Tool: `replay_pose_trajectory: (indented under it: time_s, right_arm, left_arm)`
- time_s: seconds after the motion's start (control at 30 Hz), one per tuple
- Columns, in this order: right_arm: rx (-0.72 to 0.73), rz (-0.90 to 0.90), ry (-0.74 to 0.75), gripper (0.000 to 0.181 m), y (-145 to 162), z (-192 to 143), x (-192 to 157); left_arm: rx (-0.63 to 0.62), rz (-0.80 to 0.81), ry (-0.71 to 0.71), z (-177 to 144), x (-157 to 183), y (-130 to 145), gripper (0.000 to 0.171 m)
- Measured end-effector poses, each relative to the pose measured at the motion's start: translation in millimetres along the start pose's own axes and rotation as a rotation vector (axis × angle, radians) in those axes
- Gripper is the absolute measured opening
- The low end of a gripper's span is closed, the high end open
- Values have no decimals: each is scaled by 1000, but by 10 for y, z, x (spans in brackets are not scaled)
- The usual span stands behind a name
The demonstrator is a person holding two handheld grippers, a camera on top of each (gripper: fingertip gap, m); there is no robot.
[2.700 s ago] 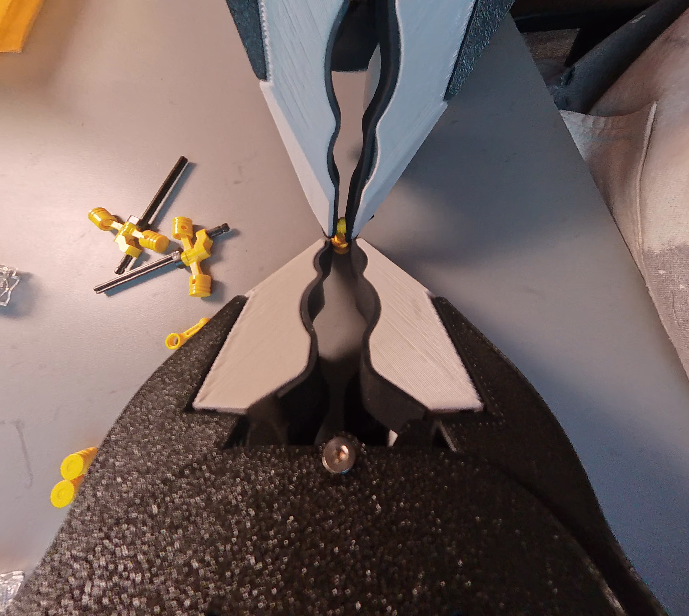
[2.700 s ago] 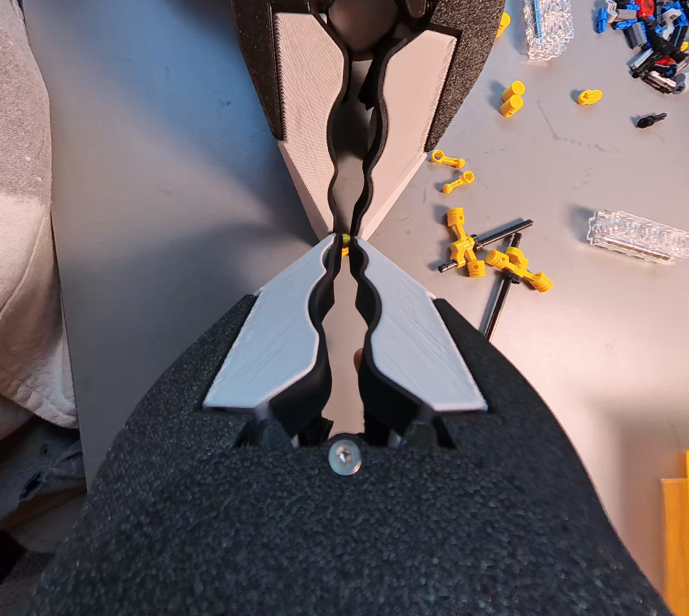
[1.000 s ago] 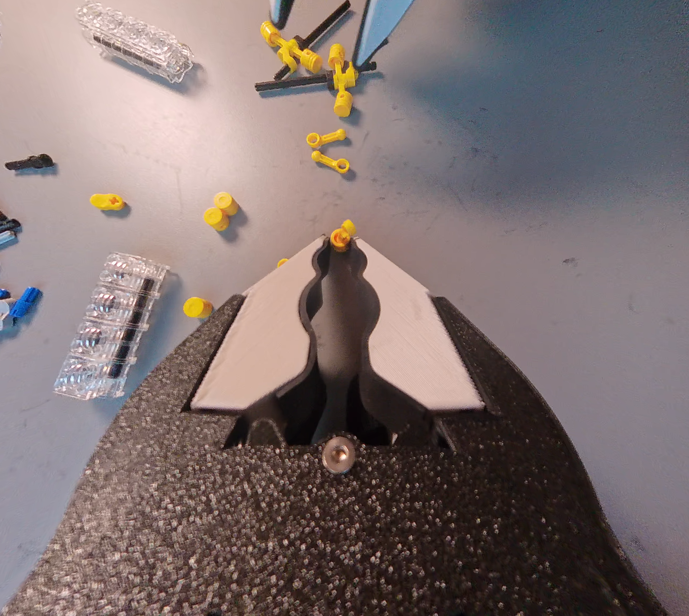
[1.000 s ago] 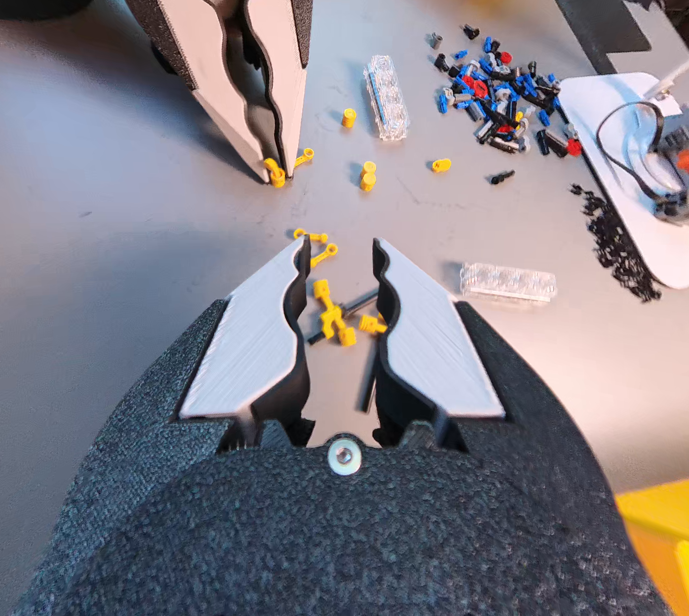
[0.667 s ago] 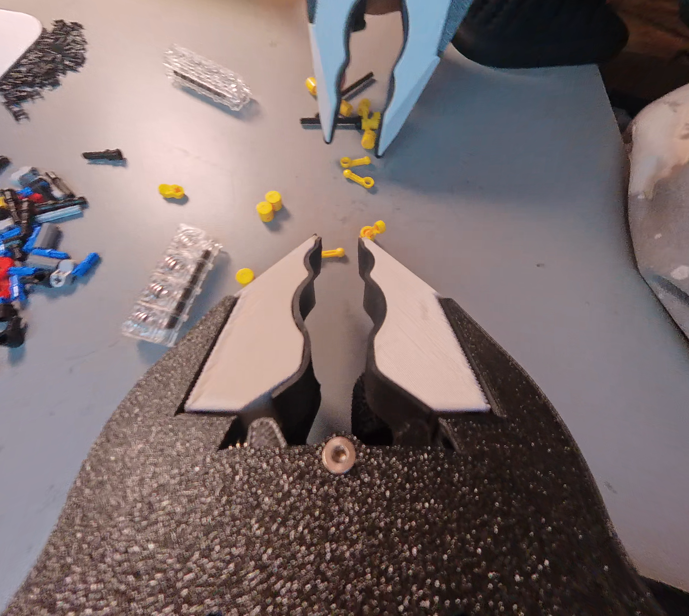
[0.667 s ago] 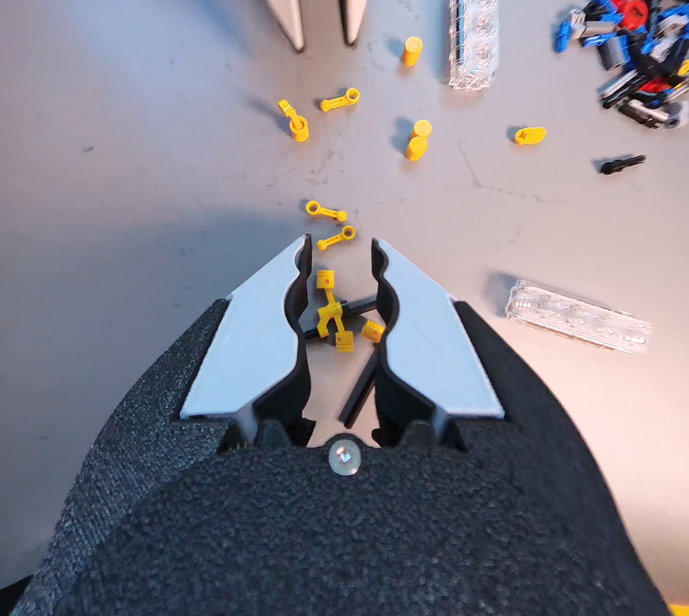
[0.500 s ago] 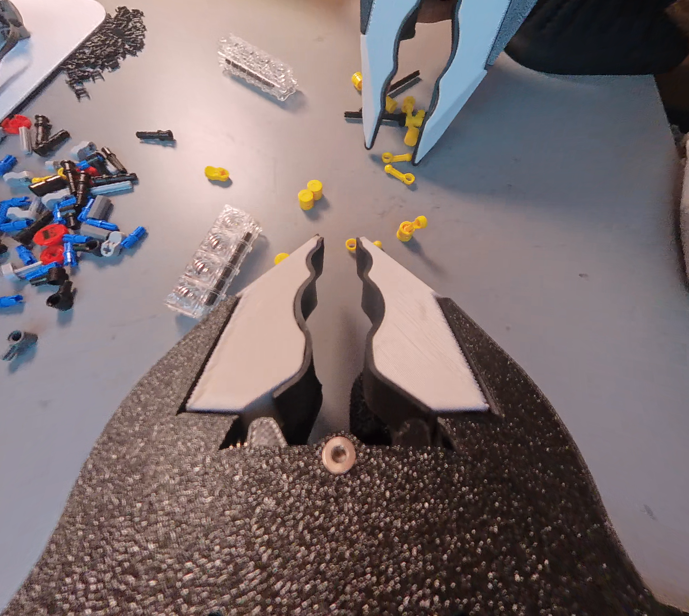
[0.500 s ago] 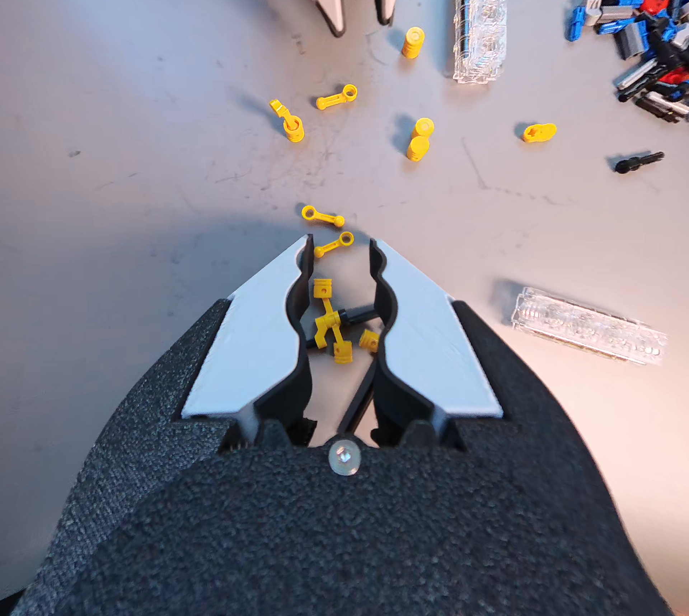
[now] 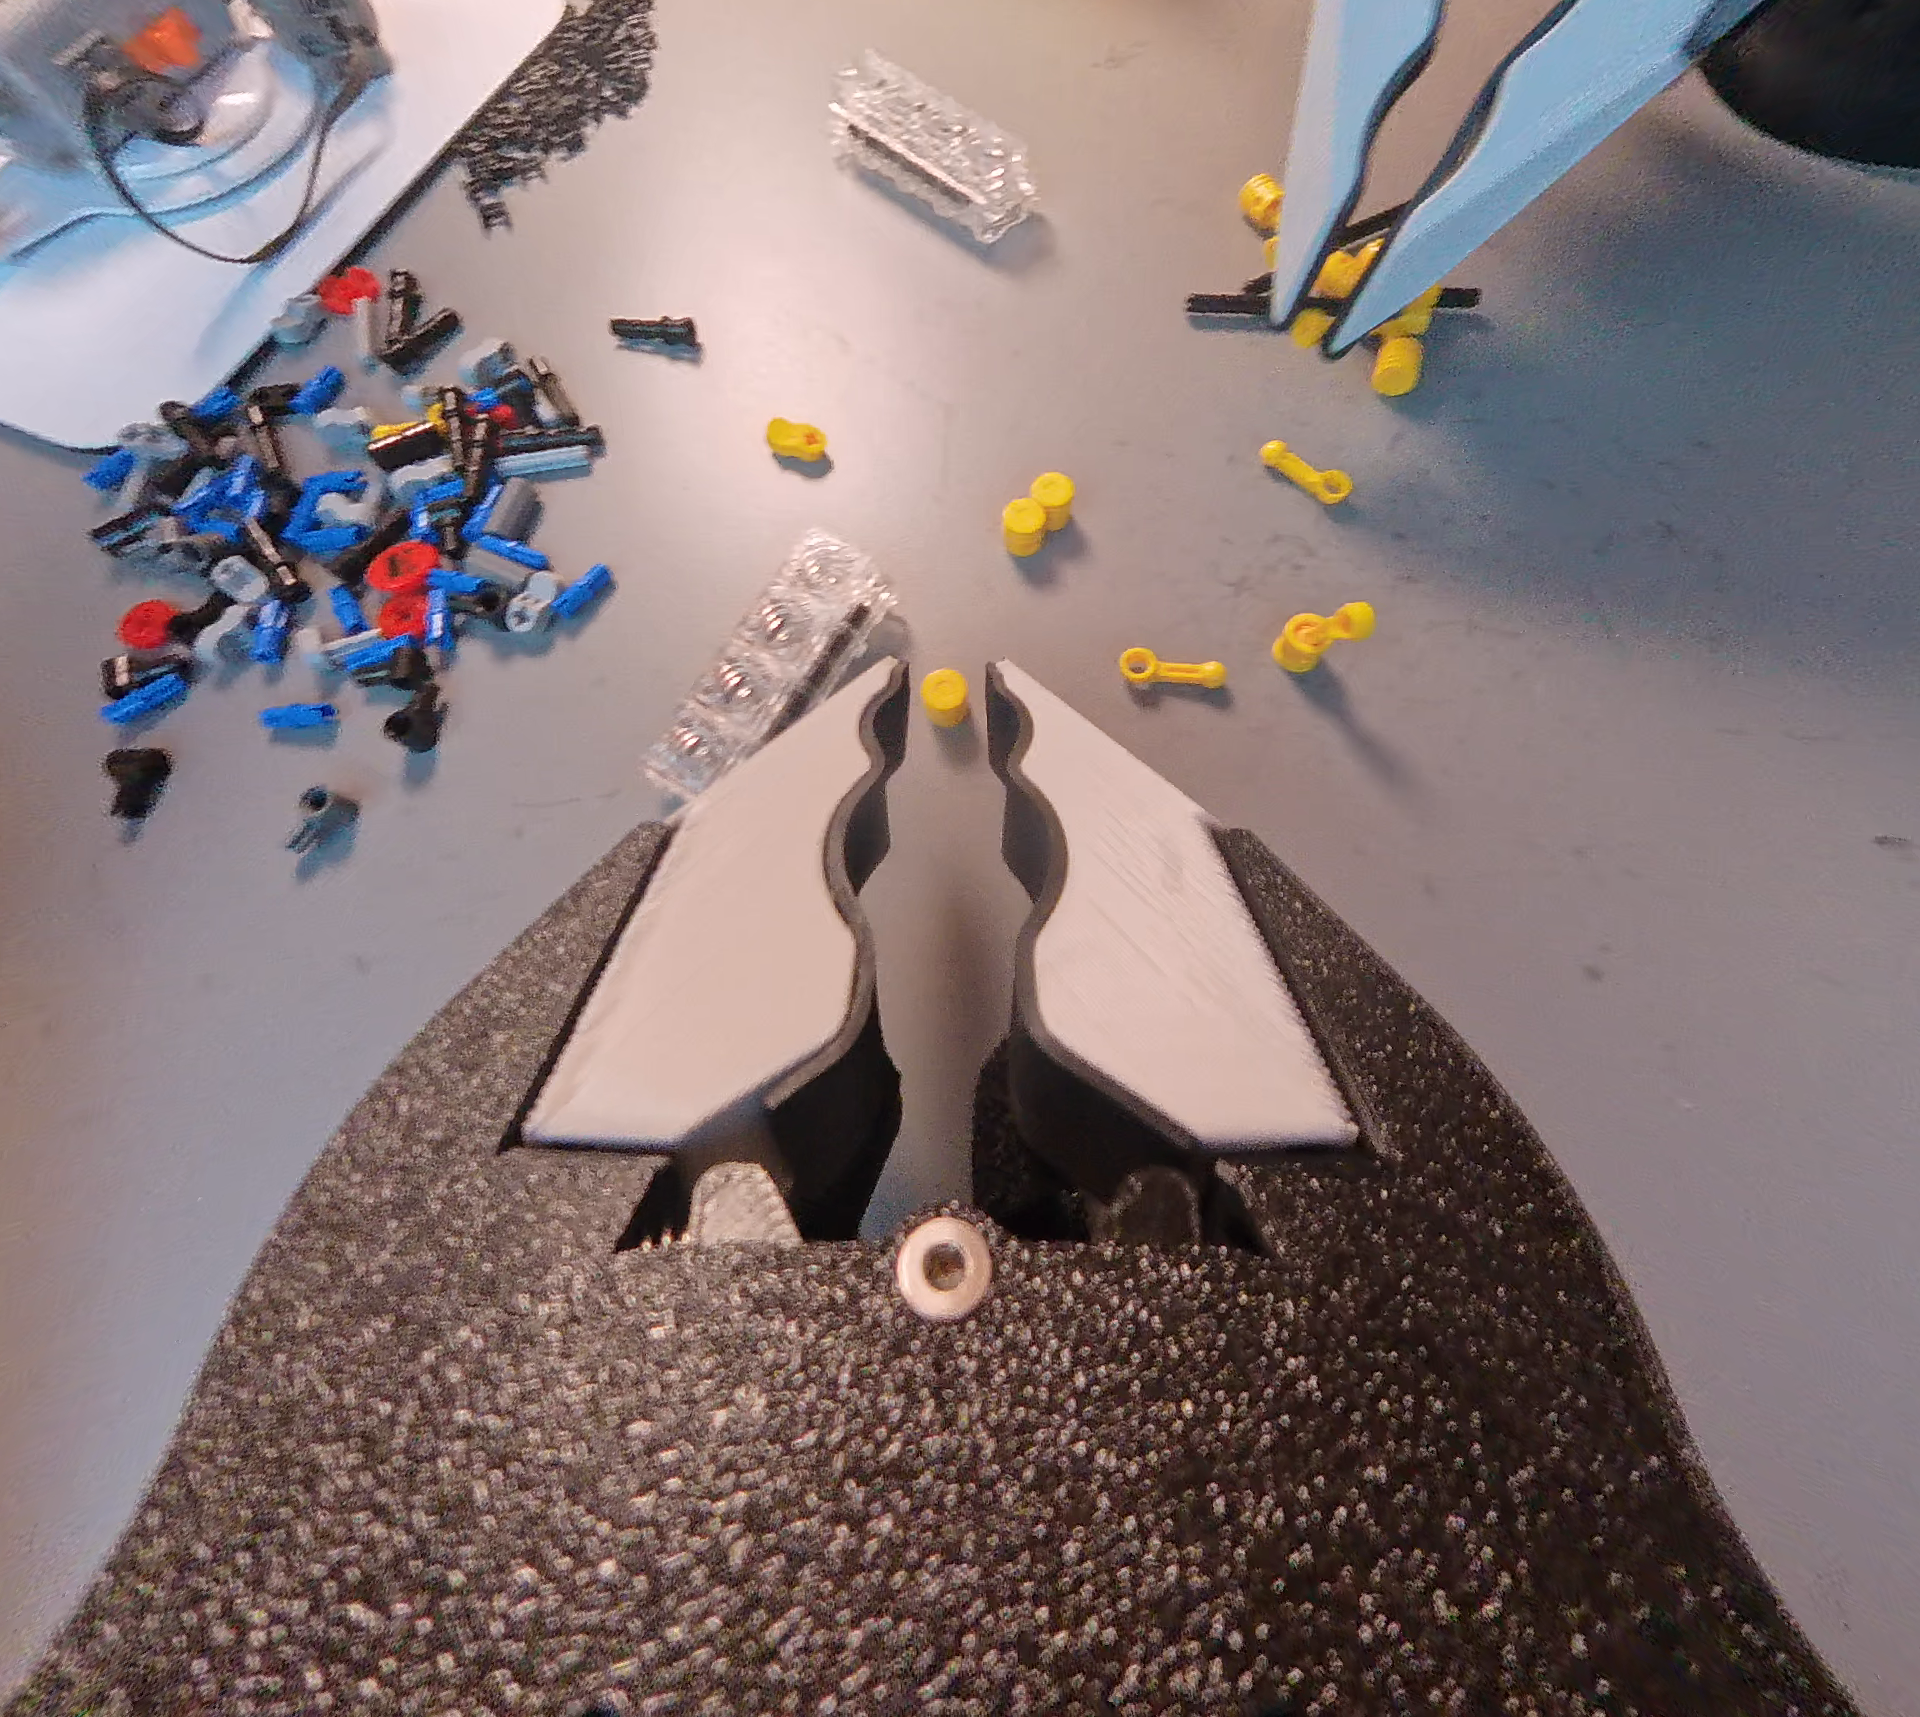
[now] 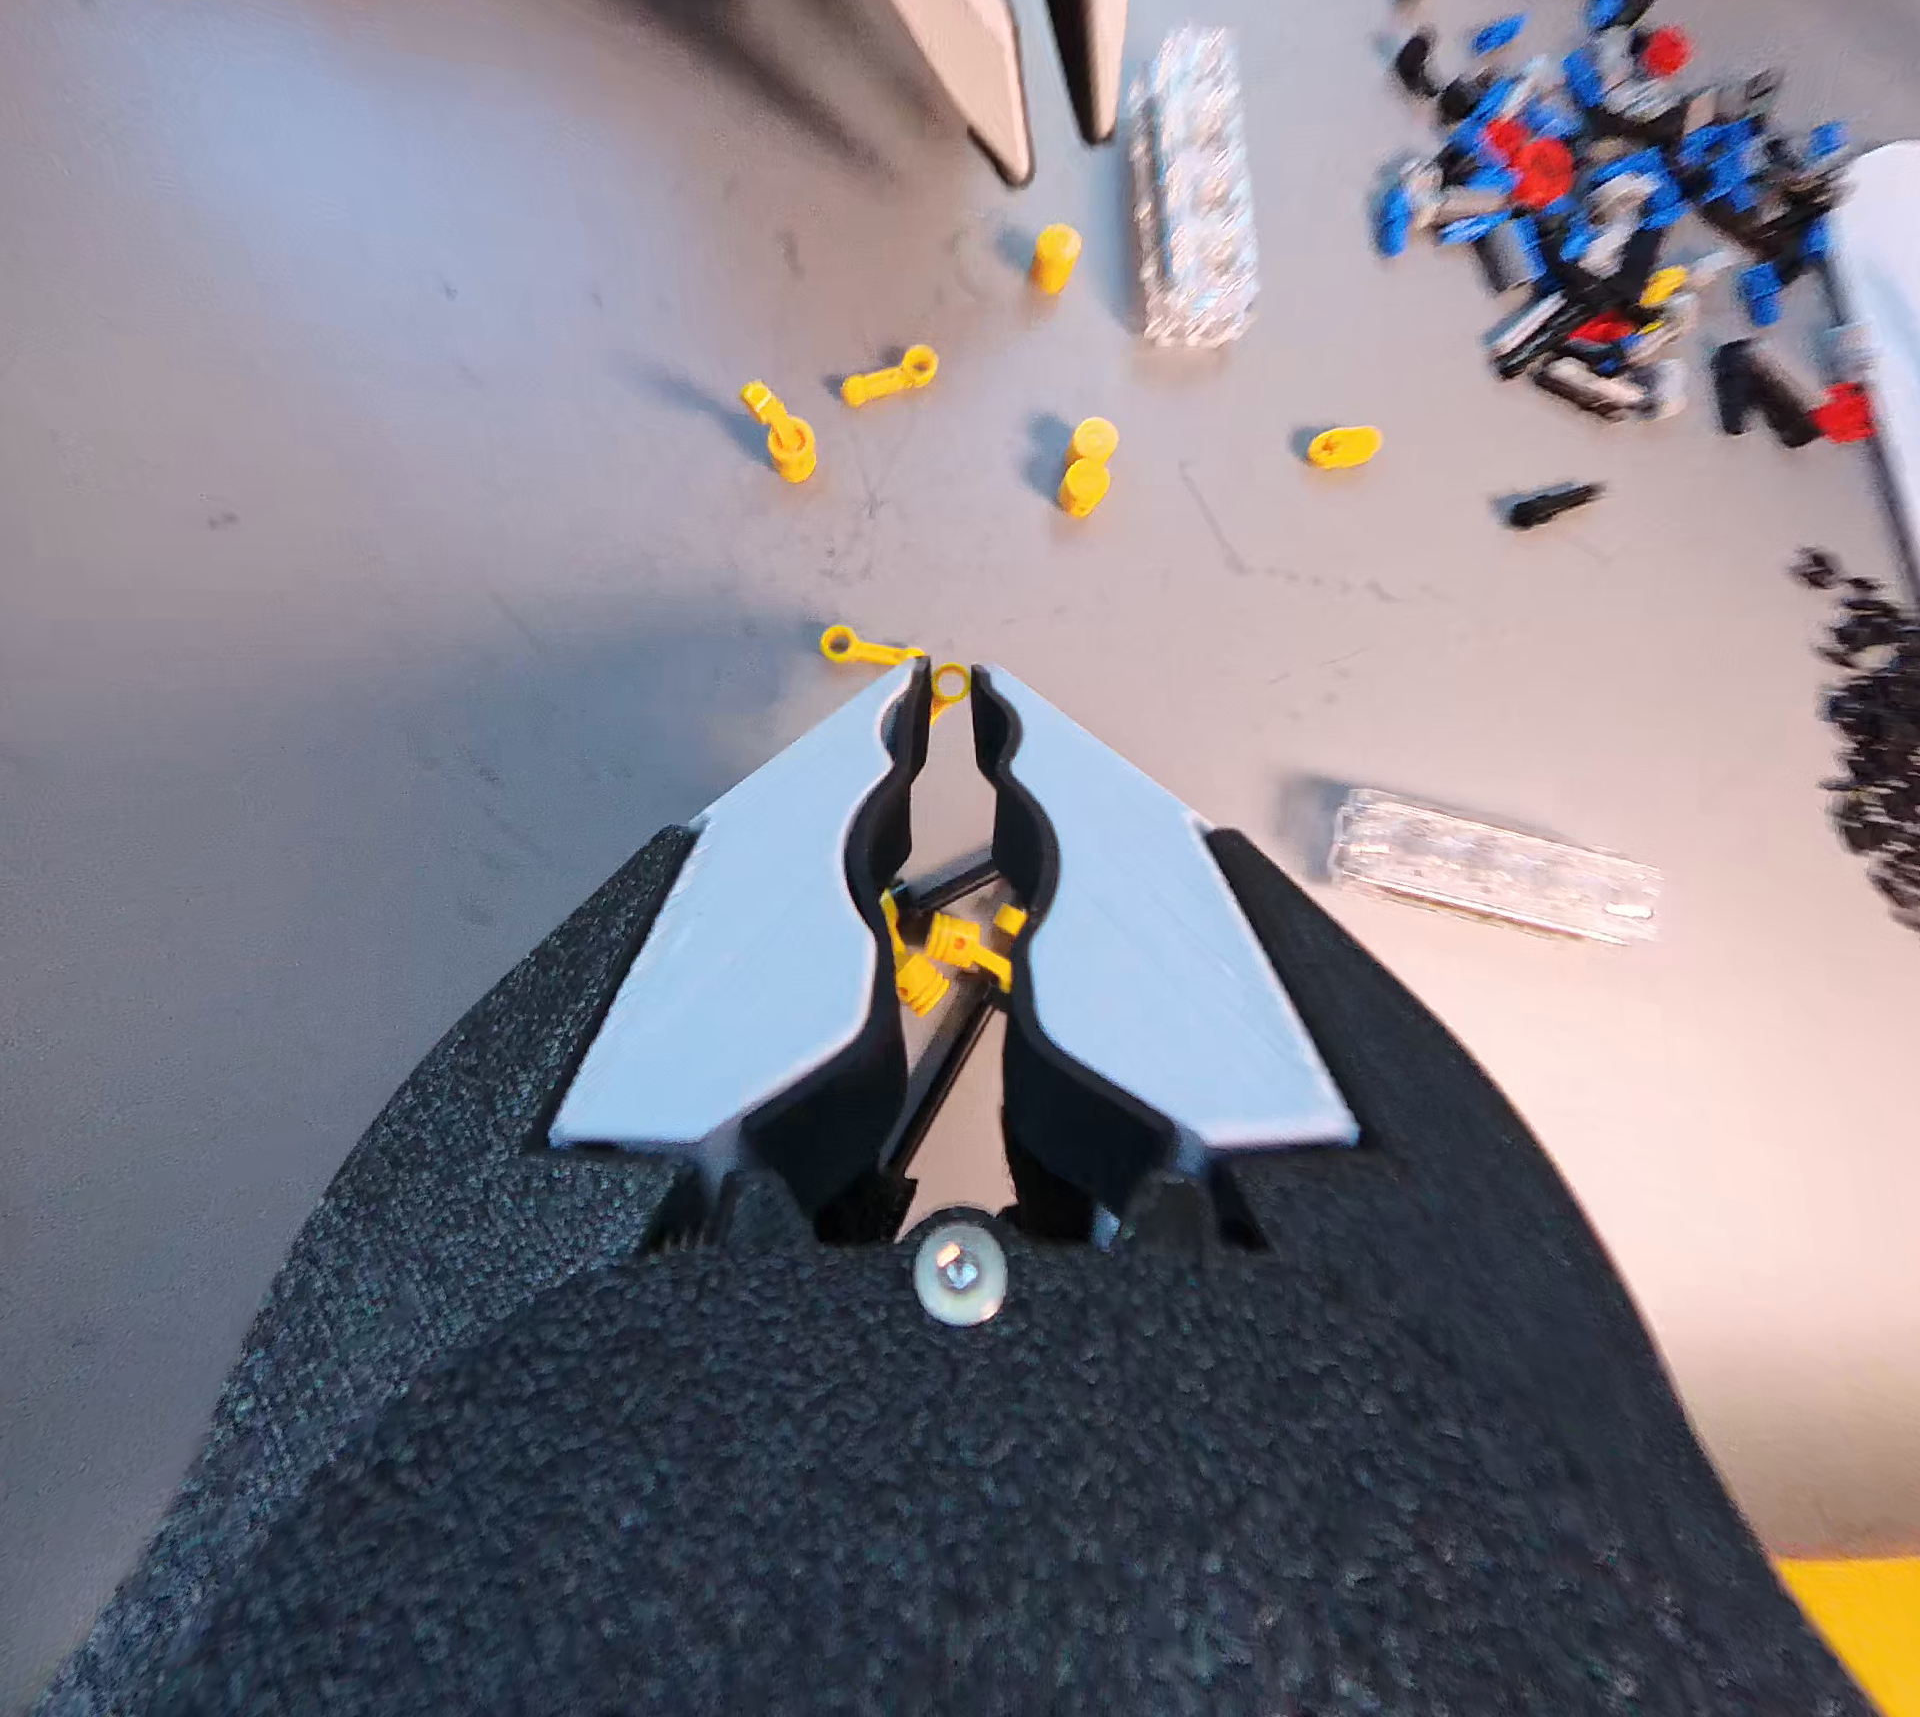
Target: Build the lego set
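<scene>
Yellow piston parts lie loose on the grey bench [image 9: 1558, 888]: your left hand-held gripper [image 9: 945, 668] is open, one yellow cylinder [image 9: 943, 697] just at its tips, untouched. Your right hand-held gripper [image 10: 948, 668] is nearly closed about the ring of a yellow rod [image 10: 949, 683], though whether it pinches I cannot tell, and it hangs over the pistons on black axles [image 10: 940, 950]. Farther out I count three loose cylinders, three loose rods, one joined piston and rod [image 9: 1320, 628] and two clear blocks [image 9: 774, 680].

Matt grey desk [image 9: 1558, 836] — scuffed; glossy yellow plastic pieces [image 9: 1036, 514]; clear plastic block [image 9: 932, 143] — glittering.
</scene>
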State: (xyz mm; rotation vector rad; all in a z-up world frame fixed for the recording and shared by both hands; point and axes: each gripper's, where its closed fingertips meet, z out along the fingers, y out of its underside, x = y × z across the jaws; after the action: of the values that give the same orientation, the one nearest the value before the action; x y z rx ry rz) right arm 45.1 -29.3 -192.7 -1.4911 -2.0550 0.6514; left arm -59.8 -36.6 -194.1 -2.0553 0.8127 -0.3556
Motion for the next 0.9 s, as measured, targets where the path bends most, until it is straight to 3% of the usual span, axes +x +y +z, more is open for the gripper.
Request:
replay_pose_trajectory:
  time_s: [0.2, 0.37, 0.5, 0.57, 0.67, 0.77, 0.9]
  right_arm:
    - [227, 66, 83, 7, -130, -339, -45]
    - [264, 120, 128, 7, 42, -416, -149]
    - [295, 115, 160, 7, 72, -459, -192]
    - [302, 106, 165, 7, 47, -502, -206]
    - [300, 87, 159, 7, 35, -543, -265]
    - [167, 45, 41, 7, 203, -438, -526]
    - [-47, -29, 25, 7, 526, -278, -678]
  left_arm:
    - [-8, -37, 13, 48, -20, 34, 18]
    - [-100, -1, 11, 197, -12, 125, 19]
    - [-126, 49, 1, 239, 4, 90, 9]
    - [13, -16, 90, 183, 206, -194, 9]
    - [220, -180, 349, 56, 699, -670, 9]
    - [150, -174, 509, 174, 1210, -652, 9]
    - [-50, 120, 436, 438, 1557, -291, 10]
